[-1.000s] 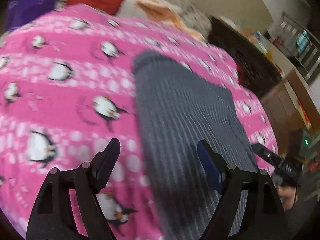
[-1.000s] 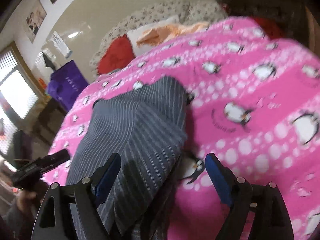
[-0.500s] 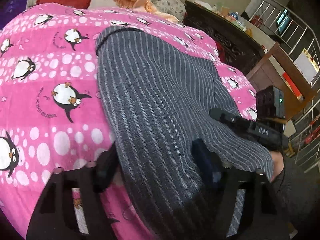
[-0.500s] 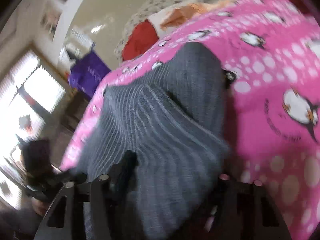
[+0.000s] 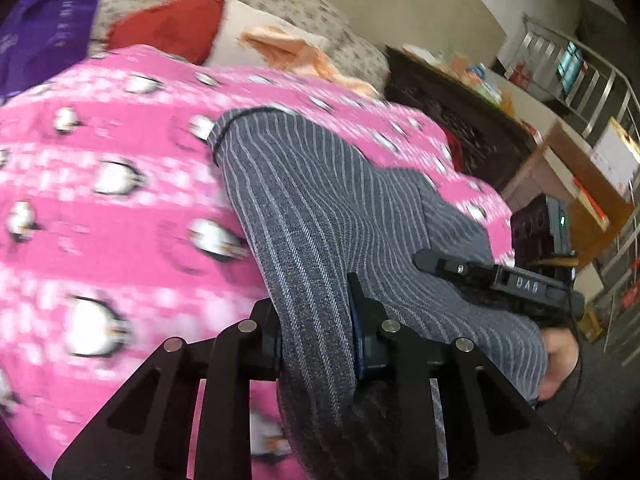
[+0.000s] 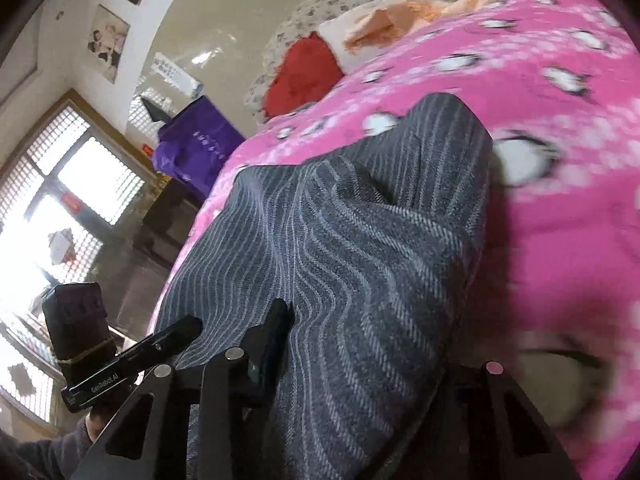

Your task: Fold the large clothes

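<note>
A pink blanket (image 5: 120, 248) printed with penguins covers the bed and fills most of both views, and on it lies the grey striped garment (image 5: 320, 216), its dark-trimmed far edge flat on the pink cloth while the near part is bunched and drawn up toward the cameras. Beyond the blanket, at the head of the bed, sit a red cushion (image 5: 168, 28) and a white pillow with an orange cloth (image 5: 288, 50) draped on it, with a purple bag (image 6: 196, 144) off to the side near the window. The left gripper (image 5: 316, 340) has just been closing and now pinches a thick fold of the striped garment, the fabric squeezed tight between its two fingers. The right gripper (image 6: 360, 364) has also just been closing with a wide bunch of the same garment between its fingers; the left finger presses the cloth, but the other finger is buried under the fabric, so how firm the hold is I cannot tell
</note>
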Demonstrator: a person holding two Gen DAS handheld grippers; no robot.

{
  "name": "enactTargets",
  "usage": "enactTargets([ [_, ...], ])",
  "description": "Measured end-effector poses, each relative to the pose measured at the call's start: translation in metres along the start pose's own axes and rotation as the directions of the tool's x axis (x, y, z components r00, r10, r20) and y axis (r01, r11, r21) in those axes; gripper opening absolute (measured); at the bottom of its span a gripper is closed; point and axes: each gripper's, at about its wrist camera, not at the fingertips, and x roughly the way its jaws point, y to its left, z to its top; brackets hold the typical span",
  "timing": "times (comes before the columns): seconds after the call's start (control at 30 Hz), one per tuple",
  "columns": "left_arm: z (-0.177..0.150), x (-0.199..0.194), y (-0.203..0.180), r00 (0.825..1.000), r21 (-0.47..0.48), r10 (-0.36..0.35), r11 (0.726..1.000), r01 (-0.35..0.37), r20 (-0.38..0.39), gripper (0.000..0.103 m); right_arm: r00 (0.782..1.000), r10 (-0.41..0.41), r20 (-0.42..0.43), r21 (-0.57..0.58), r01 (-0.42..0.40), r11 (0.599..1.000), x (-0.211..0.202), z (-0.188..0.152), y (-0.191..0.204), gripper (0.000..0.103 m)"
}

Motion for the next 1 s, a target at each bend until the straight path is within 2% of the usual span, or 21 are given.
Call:
enactTargets([
  [0.13, 0.009, -0.039, 0.046, 0.995, -0.038, 0.084, 0.996, -0.082, 0.051, 0.024, 0.997, 0.066, -0.027, -0.047, -0.068, 0.997, 0.055, 0.008, 0.043, 0.039],
  [0.2, 0.008, -0.039, 0.072, 0.996, -0.072, 0.093, 0.993, -0.092, 0.009, 0.025, 0.998, 0.048, -0.046, -0.080, -0.052, 0.995, 0.078, 0.008, 0.059, 0.040],
  [0.3, 0.000, -0.020, 0.100, 0.995, -0.118, 0.059, 0.991, -0.069, -0.086, 0.036, 0.999, 0.003, -0.049, -0.077, -0.007, 0.997, 0.093, 0.007, 0.063, 0.045],
  [0.4, 0.000, -0.022, 0.096, 0.995, -0.095, 0.063, 0.993, -0.070, -0.071, 0.046, 0.998, -0.019, -0.055, -0.042, 0.017, 0.999, 0.078, 0.005, 0.056, 0.052],
  [0.57, -0.001, -0.048, 0.087, 0.992, -0.075, 0.125, 0.989, -0.127, -0.034, 0.046, 0.994, -0.100, -0.033, -0.077, 0.097, 0.992, 0.018, -0.003, 0.062, 0.053],
  [0.67, -0.006, -0.082, 0.078, 0.989, -0.072, 0.137, 0.988, -0.134, 0.053, 0.046, 0.988, -0.153, 0.028, -0.205, 0.155, 0.966, -0.021, -0.011, 0.091, 0.051],
  [0.73, -0.008, -0.096, 0.065, 0.984, -0.050, 0.151, 0.988, -0.146, 0.094, 0.046, 0.987, -0.151, 0.051, -0.302, 0.160, 0.940, -0.035, -0.017, 0.120, 0.040],
  [0.77, -0.008, -0.099, 0.060, 0.983, -0.041, 0.150, 0.988, -0.147, 0.101, 0.046, 0.988, -0.150, 0.049, -0.333, 0.157, 0.930, -0.037, -0.021, 0.129, 0.039],
  [0.83, -0.010, -0.096, 0.052, 0.986, -0.033, 0.139, 0.990, -0.136, 0.089, 0.046, 0.990, -0.129, 0.056, -0.409, 0.141, 0.902, -0.042, -0.033, 0.152, 0.030],
  [0.93, -0.018, -0.085, 0.049, 0.993, -0.054, 0.106, 0.993, -0.104, 0.043, 0.046, 0.992, -0.111, 0.066, -0.484, 0.129, 0.866, -0.030, -0.049, 0.175, 0.030],
  [1.0, -0.026, -0.075, 0.047, 0.995, -0.058, 0.103, 0.993, -0.103, 0.004, 0.046, 0.991, -0.133, 0.020, -0.503, 0.125, 0.855, -0.014, -0.060, 0.173, 0.030],
])
